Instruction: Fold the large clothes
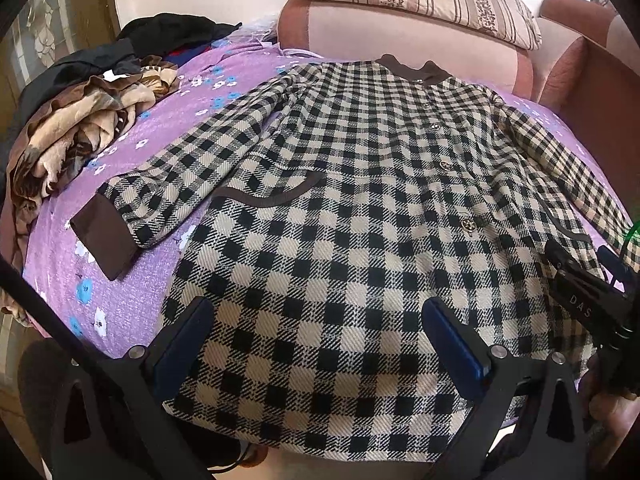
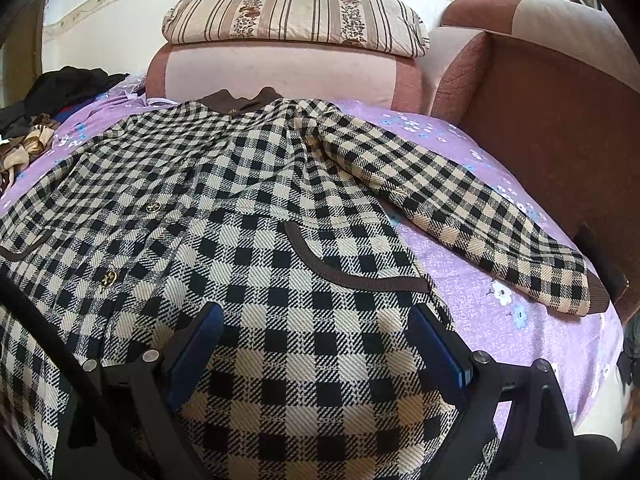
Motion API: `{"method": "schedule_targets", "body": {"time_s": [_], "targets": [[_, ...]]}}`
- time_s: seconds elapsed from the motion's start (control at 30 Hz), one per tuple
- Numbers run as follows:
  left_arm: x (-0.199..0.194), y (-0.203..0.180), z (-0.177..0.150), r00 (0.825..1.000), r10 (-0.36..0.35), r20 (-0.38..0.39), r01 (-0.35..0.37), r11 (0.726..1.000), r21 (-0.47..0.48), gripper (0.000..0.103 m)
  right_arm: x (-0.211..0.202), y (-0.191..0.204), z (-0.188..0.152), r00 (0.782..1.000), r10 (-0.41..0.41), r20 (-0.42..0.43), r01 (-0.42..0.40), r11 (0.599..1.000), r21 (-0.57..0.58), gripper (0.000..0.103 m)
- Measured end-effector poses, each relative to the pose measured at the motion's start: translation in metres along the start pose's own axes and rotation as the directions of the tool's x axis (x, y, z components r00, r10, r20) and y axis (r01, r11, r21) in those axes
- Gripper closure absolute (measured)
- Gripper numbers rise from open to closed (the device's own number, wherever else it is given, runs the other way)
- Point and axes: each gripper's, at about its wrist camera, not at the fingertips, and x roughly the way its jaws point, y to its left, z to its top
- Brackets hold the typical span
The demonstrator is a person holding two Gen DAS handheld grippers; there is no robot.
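Note:
A large black-and-beige checked coat (image 1: 340, 184) with a brown collar and brown cuffs lies flat, front up, on a purple flowered bed sheet (image 1: 132, 312). It also shows in the right wrist view (image 2: 240, 208). Its left sleeve (image 1: 168, 184) and right sleeve (image 2: 452, 208) spread out to the sides. My left gripper (image 1: 316, 320) hovers open over the hem on the left side. My right gripper (image 2: 316, 328) hovers open over the hem on the right side, below a brown-trimmed pocket (image 2: 348, 272). Neither holds cloth.
A heap of brown and black clothes (image 1: 80, 120) lies at the bed's far left. A pink-brown sofa (image 2: 540, 128) with a striped cushion (image 2: 296, 16) borders the bed at the back and right. The right gripper's body shows at the left wrist view's right edge (image 1: 588, 296).

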Motion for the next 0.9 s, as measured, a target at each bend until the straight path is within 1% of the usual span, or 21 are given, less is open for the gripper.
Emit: {"method": "schedule_targets", "body": {"time_s": [0.6,0.7,0.77,0.83,0.9], "targets": [[0.002,0.001,-0.001,1.000,-0.006,-0.006,0.006,1.000,-0.012,0.000,-0.004,0.003,0.000,1.000,-0.004,0.019,0.004,1.000,-0.018,0.007],[0.001,0.005,0.003,1.000,-0.014,-0.003,0.014,1.000,-0.008,0.000,-0.005,0.004,-0.001,1.000,-0.004,0.021,0.004,1.000,-0.024,0.007],[-0.004,0.014,0.011,1.000,-0.021,0.020,0.021,1.000,-0.006,0.000,-0.005,0.005,-0.001,1.000,-0.005,0.024,0.006,1.000,-0.026,0.007],[-0.014,0.031,0.024,0.997,0.004,0.072,-0.002,1.000,-0.021,0.000,-0.005,0.004,-0.001,1.000,-0.007,0.025,0.008,1.000,-0.027,0.007],[-0.022,0.059,0.039,0.992,0.038,0.117,-0.030,0.997,-0.073,0.000,-0.004,0.005,-0.001,1.000,-0.007,0.023,0.007,1.000,-0.026,0.007]]}}
